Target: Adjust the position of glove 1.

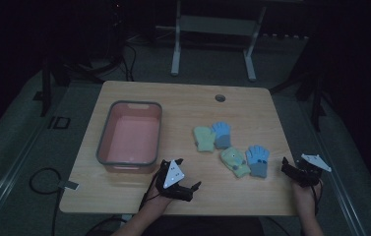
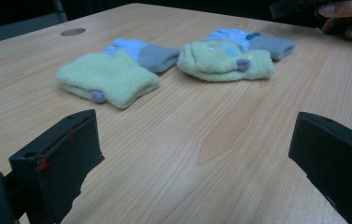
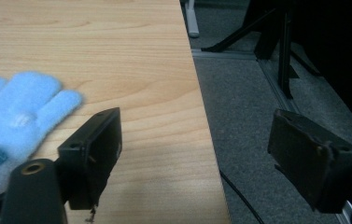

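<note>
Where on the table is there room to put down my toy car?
The wide bare wood between the pink tub and the gloves is free, and so is the strip behind them around the round hole. The near edge between the left gripper and right gripper is clear too. It is crowded where the four gloves lie.

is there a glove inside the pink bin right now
No, in the high view the pink bin holds nothing, and all four gloves lie on the wooden table to its right.
</note>
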`<action>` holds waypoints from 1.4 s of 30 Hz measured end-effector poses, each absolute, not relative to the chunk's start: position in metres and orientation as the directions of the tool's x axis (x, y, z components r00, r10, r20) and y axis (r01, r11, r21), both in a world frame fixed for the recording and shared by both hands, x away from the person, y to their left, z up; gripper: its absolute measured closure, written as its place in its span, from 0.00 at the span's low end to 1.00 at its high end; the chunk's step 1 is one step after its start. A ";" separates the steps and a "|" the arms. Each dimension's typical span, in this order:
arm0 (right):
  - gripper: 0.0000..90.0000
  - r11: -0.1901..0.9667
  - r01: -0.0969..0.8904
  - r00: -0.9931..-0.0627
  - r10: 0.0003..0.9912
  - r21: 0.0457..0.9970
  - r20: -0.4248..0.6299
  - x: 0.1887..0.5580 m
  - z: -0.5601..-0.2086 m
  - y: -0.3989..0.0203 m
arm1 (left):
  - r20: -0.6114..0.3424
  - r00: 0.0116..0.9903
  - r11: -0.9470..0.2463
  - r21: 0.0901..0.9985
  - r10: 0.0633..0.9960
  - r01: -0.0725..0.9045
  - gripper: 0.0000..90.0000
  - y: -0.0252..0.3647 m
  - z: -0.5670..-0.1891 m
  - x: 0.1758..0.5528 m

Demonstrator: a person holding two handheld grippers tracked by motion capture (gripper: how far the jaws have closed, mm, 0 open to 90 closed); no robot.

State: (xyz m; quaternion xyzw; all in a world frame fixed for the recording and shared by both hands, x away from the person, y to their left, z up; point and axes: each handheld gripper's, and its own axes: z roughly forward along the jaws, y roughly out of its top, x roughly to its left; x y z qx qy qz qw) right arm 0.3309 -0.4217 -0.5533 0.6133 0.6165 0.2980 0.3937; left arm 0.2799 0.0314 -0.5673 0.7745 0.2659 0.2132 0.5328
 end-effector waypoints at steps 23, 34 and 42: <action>0.14 0.085 0.546 0.007 0.994 0.834 -0.106 0.335 -0.553 -0.423 | 0.052 0.769 -0.296 0.938 0.637 0.182 0.03 0.031 -0.568 0.280; 0.15 0.062 0.566 0.013 0.996 0.822 -0.084 0.335 -0.553 -0.425 | 0.060 0.778 -0.301 0.939 0.625 0.169 0.03 0.031 -0.567 0.278; 0.15 0.068 0.567 0.019 0.995 0.821 -0.095 0.335 -0.553 -0.424 | 0.060 0.777 -0.300 0.939 0.627 0.170 0.03 0.031 -0.566 0.278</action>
